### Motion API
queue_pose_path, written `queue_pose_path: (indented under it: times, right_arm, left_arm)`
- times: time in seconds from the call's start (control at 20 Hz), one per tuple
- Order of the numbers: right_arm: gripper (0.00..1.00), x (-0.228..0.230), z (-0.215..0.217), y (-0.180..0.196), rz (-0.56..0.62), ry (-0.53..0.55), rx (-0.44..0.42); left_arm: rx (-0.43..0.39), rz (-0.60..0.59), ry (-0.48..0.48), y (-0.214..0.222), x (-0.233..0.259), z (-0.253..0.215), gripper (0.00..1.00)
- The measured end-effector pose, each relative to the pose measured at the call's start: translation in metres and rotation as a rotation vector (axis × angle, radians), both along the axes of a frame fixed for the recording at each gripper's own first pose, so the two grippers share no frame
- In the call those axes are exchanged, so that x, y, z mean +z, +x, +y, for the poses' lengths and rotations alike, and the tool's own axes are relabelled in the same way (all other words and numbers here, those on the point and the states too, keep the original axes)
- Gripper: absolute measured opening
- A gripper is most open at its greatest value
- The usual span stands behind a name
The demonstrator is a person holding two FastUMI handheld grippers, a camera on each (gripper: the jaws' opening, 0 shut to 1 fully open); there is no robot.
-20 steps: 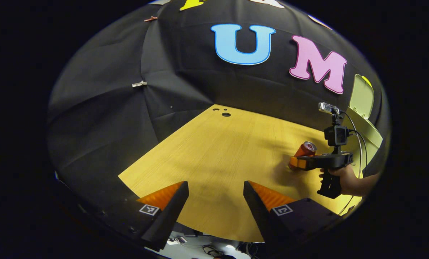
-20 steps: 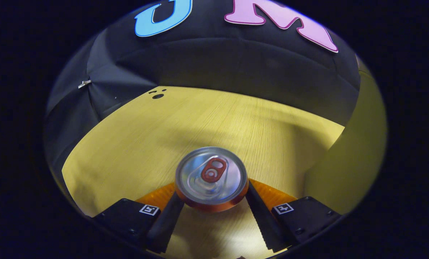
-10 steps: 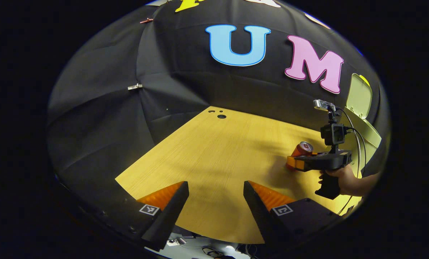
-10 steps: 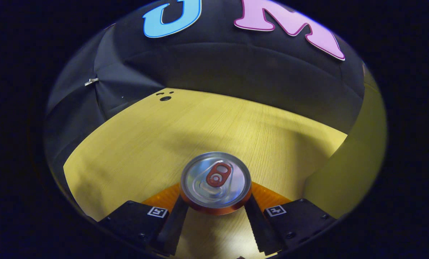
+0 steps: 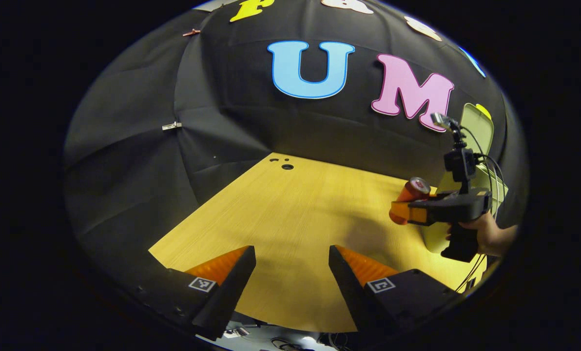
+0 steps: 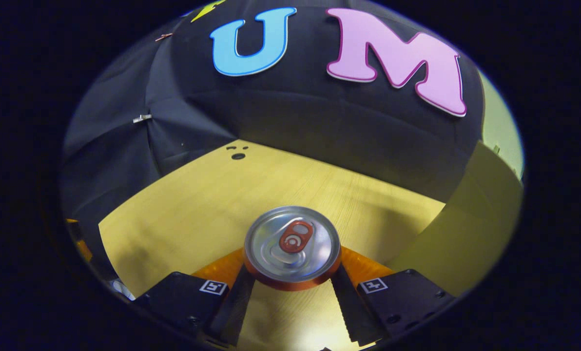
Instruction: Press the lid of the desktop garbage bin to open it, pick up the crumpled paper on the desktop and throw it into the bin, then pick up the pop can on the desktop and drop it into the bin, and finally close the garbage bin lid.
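Note:
My right gripper [image 6: 292,285] is shut on the pop can [image 6: 292,248], whose silver top with a red tab faces the camera. In the left gripper view the same pop can [image 5: 414,191] hangs above the wooden desktop [image 5: 290,219] in the right gripper [image 5: 402,213], held by a hand [image 5: 485,229] just left of the pale green bin [image 5: 475,195]. The bin's lid [image 5: 478,129] stands up, open. In the right gripper view the bin's wall [image 6: 466,229] rises at the right. My left gripper [image 5: 292,273] is open over the desktop's near edge with nothing between its fingers.
A round hole [image 5: 287,166] with two small holes beside it sits at the desktop's far corner. Black cloth walls close off the back and left. The wooden surface [image 6: 212,204] stretches left of the can.
The right gripper has closed tighter on the can and lifted it off the desktop, rising beside the bin. The left gripper has barely moved.

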State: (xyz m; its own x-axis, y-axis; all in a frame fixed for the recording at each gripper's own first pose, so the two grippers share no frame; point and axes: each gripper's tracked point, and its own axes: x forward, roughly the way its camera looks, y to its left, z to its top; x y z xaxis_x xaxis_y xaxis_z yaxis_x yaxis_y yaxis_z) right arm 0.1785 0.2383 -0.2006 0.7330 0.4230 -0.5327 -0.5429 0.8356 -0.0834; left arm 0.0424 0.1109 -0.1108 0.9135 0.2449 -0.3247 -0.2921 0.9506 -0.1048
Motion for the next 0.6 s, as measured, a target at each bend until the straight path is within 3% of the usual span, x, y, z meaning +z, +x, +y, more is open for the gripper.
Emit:
queue_pose_path:
  times: [0.2, 0.4, 0.45, 0.6]
  right_arm:
    - [0.82, 0.06, -0.012, -0.012, -0.055, 0.04, 0.014]
    - [0.83, 0.113, -0.03, -0.018, -0.116, 0.086, -0.002]
    - [0.87, 0.125, -0.034, -0.019, -0.133, 0.1, -0.006]
    - [0.82, 0.156, -0.052, -0.013, -0.2, 0.074, -0.006]
  left_arm:
    - [-0.033, -0.015, -0.039, 0.005, -0.004, -0.003, 0.97]
    - [-0.083, -0.014, 0.005, 0.005, -0.009, 0.004, 0.97]
    - [-0.091, -0.01, 0.018, 0.005, -0.011, 0.007, 0.97]
    - [-0.115, -0.004, 0.029, 0.009, -0.013, 0.011, 0.96]
